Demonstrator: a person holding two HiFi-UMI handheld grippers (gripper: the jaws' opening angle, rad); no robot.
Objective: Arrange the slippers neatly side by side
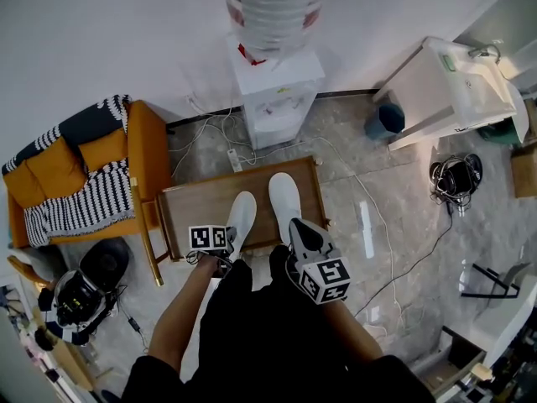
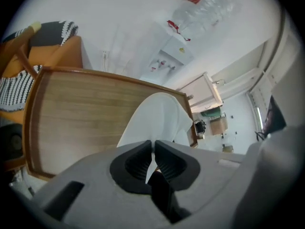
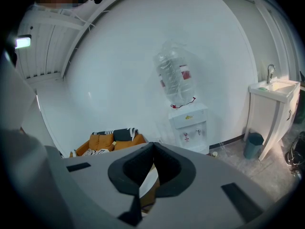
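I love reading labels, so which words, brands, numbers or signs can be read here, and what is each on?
No text can be read.
Red label on the water bottle: print too blurred.
Yellow sticker on the water dispenser: too small.
Marker cubes: black-and-white square patterns only, no words.

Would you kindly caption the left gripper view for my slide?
Left gripper pinching a white slipper on the wooden table.
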